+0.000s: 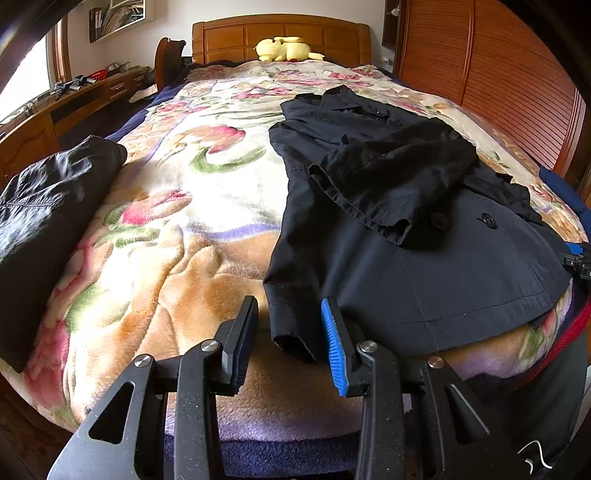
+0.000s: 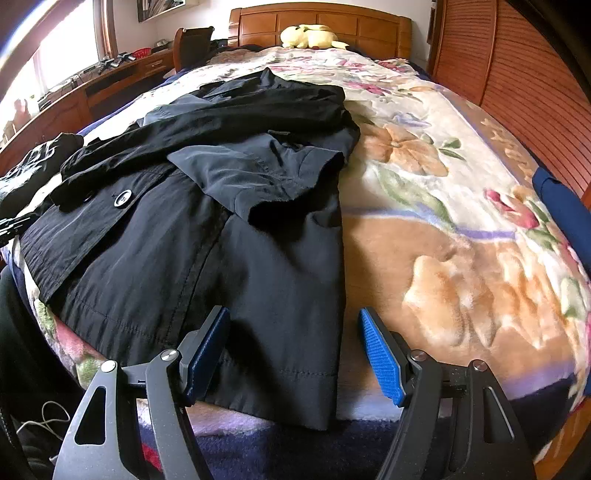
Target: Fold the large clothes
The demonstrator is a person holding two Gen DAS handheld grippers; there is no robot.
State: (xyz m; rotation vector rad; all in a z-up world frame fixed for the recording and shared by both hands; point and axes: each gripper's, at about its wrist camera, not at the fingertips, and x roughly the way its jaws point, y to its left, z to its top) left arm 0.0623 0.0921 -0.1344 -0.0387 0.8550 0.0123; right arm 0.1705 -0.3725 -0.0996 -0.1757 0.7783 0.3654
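Your black coat (image 1: 424, 258) lies spread on the floral blanket (image 1: 177, 229) of the bed, collar toward the wooden headboard (image 1: 280, 35), hem toward you at the foot edge; both sleeves are folded in across its front, and a large button (image 2: 123, 198) shows near the middle; the hem corner on the right hangs a little over the edge of the bed.

Your left tool (image 1: 291, 339) hovers over the coat's near left corner, its jaws partly open with that corner of the hem between them; the pads stand apart from the cloth on both sides as far as you can see, so nothing is gripped.

Your right tool (image 2: 295, 350) sits at the coat's near right corner, jaws wide; the cloth's edge lies between the blue pads (image 2: 380, 354), and they do not press on it.

A second dark garment (image 1: 48, 221) lies at the bed's left edge, well apart from the coat; a yellow plush toy (image 1: 284, 48) rests by the headboard.
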